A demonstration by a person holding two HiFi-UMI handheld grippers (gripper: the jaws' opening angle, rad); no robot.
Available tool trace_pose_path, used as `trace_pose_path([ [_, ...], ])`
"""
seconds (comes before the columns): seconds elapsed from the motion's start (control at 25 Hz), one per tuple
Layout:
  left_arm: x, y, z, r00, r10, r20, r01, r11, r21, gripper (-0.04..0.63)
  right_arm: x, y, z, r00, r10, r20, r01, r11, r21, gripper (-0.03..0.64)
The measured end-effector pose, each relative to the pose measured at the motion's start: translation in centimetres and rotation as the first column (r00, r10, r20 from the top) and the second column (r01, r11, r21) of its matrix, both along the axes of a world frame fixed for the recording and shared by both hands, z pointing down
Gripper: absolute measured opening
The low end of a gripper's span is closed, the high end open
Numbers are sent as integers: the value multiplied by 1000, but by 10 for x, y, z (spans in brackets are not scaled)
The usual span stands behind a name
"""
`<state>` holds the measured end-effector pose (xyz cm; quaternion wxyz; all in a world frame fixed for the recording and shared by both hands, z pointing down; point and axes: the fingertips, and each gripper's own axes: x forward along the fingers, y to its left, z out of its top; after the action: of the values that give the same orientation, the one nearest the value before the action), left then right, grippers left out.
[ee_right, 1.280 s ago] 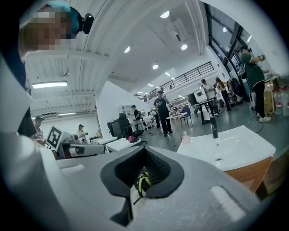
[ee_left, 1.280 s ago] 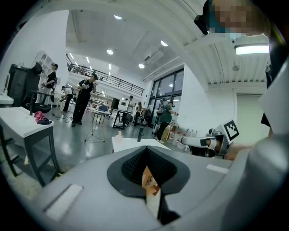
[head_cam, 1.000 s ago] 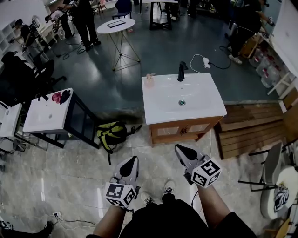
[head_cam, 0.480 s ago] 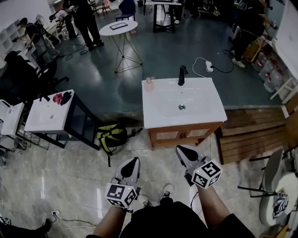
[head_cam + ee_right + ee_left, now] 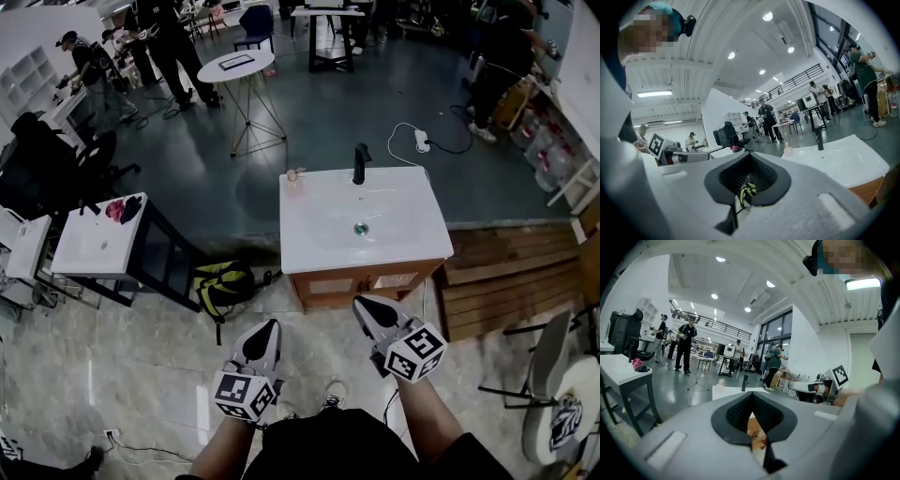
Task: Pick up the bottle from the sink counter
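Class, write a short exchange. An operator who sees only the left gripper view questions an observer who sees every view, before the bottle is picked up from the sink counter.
Operator: Is the right gripper free for the bottle?
Observer: Yes. The right gripper's jaws are together with nothing between them.
Operator: Anything on the floor near the sink?
Observer: A backpack lies there, to the left of the sink cabinet.

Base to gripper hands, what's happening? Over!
Left gripper, right gripper: shut, empty. Bottle untouched, sink counter back-left corner. Backpack off left, not blocking.
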<state>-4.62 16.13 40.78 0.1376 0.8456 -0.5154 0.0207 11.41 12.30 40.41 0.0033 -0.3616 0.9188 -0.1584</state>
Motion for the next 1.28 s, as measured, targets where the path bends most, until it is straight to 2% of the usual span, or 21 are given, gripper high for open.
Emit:
trace_pose_path([
  [0.4,23,-23,-5,1000,5,10,-5,1000,13,3,27,-18,-6,1000,13,9,-13,1000,13,2],
  [0.76,20,-48,-8,999,26,23,-27,999,31,3,24,-39,-10,1000,27,12,-27,999,32,0],
  [0.96,10,-83,-3,999,51,13,-51,998,36,3,12,-66,-8,999,48,-3,-48,998,35,2],
  [1.28,-10,-161,1,992,124,3,-124,992,33,3,0,-128,-6,991,133,-9,-133,991,23,2],
])
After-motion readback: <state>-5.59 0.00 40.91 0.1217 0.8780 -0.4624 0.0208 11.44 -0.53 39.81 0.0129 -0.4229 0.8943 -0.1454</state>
